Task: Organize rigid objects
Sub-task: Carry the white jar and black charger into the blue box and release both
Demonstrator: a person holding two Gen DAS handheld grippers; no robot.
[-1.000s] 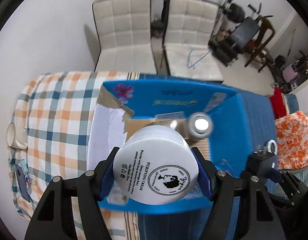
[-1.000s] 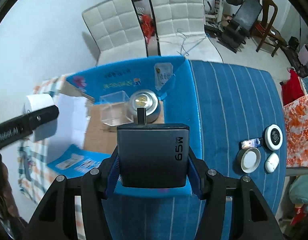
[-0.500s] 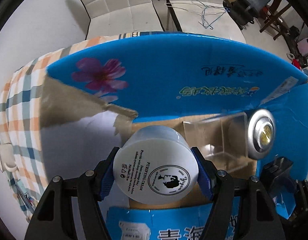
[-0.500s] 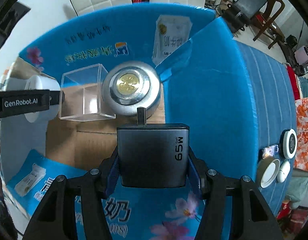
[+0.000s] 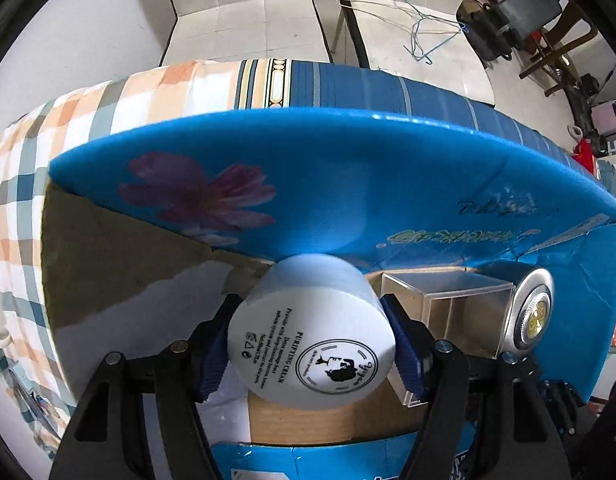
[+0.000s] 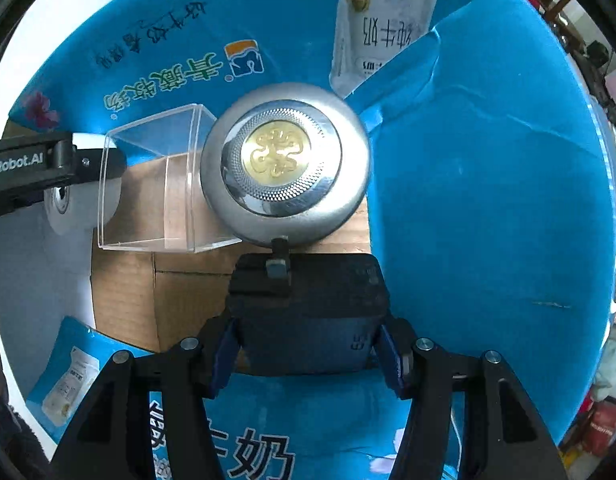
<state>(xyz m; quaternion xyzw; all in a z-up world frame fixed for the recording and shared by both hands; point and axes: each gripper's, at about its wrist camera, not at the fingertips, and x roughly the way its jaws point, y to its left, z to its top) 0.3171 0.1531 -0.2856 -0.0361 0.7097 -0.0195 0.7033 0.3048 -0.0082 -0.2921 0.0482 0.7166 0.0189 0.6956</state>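
The box is glossy blue printed card outside, with a matt, rough brown cardboard floor. Ahead of the right gripper and its matt black plastic charger sit a polished metal tin and a clear, smooth plastic cube. The left gripper holds a smooth white plastic jar.

Bright, even daylight in both views. Strong fisheye bending w/ black vignette at corners. Glare streak on blue box flap; silver round tin glints. Close parts slightly soft.
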